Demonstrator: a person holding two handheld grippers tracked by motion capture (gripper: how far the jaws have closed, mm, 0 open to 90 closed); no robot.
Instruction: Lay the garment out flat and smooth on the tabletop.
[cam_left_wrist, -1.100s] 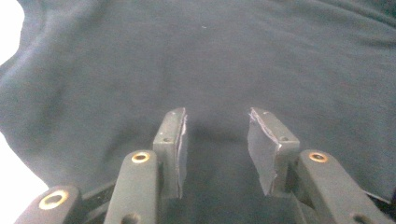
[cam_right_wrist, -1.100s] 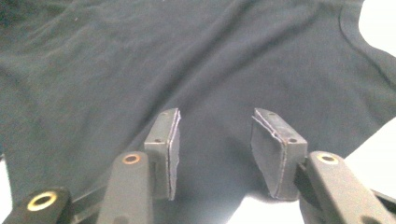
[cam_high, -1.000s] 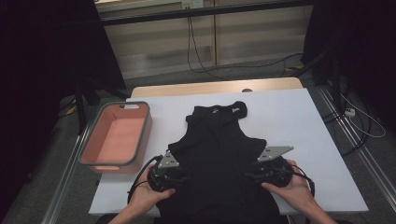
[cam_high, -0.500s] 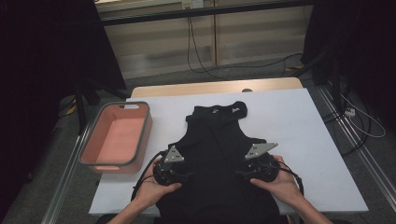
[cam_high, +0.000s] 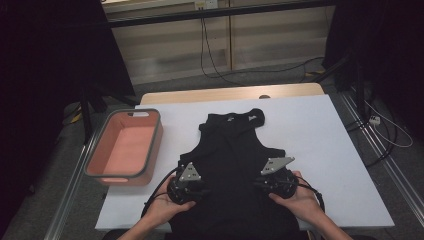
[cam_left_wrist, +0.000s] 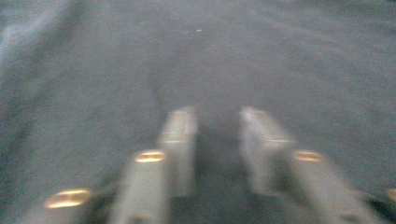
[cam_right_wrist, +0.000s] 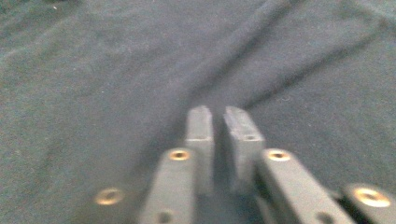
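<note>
A black tank top (cam_high: 230, 150) lies flat on the white table (cam_high: 320, 140), neck away from me. Both grippers rest on its lower part. My left gripper (cam_high: 192, 182) has just been closing. In the left gripper view its jaws (cam_left_wrist: 218, 116) still show a narrow gap over the dark cloth (cam_left_wrist: 233, 56), and blur hides whether a fold sits between them. My right gripper (cam_high: 272, 181) has also just been closing. Its jaws (cam_right_wrist: 218, 114) are almost together, pinching the fabric (cam_right_wrist: 116, 70), and creases run away from the tips.
A pink basket with a grey rim (cam_high: 150, 150) stands on the table's left side, close to the left hand. Bare white table lies to the right of the garment. Cables trail on the floor beyond the far edge.
Both grippers have edged slightly inward over the tank top's lower part, the right more than the left. The garment and basket have stayed put.
</note>
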